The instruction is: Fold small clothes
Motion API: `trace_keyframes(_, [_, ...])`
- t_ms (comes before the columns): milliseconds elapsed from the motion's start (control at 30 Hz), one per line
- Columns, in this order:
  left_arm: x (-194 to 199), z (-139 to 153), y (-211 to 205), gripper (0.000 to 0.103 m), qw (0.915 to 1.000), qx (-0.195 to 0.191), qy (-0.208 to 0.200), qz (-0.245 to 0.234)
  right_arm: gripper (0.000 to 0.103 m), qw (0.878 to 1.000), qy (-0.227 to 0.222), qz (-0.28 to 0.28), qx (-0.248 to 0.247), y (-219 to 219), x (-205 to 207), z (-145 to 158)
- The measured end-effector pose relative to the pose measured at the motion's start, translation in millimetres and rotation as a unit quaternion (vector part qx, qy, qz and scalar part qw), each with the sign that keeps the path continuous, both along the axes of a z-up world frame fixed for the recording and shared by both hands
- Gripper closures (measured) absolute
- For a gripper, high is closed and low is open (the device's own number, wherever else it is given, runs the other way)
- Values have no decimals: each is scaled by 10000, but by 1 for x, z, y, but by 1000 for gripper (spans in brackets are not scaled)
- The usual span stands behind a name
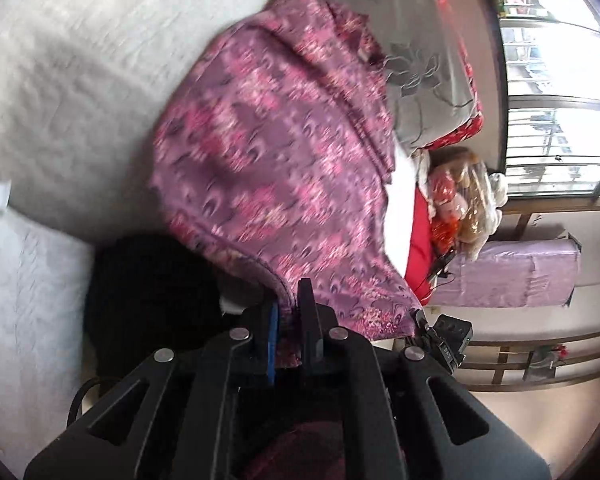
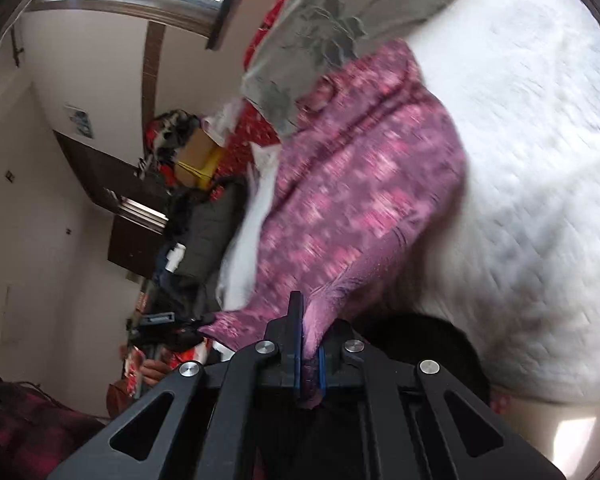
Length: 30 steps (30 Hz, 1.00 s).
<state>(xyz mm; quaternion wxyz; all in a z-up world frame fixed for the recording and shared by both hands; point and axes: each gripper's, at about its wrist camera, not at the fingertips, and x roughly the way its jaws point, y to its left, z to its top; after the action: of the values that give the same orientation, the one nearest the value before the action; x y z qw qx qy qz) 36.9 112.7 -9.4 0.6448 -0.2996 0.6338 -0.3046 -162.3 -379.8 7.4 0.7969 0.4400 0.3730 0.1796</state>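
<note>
I had the left gripper (image 1: 288, 312) and right gripper (image 2: 308, 332) each pinched on a hem corner of the garment (image 1: 284, 152), its far end trailing on the bed (image 1: 60, 60). No fold showed yet; I judged folding barely begun.

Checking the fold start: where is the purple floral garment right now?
The purple floral garment is pinched at its near edge by both the left tool and right tool, draping over the white quilted bed.
</note>
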Motion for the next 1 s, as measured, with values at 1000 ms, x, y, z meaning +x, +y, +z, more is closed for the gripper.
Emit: trace_keyframes(1000, [277, 27, -59, 97, 9836, -197, -1156, 1372, 98, 9818, -182, -1819, 524, -110, 259, -7])
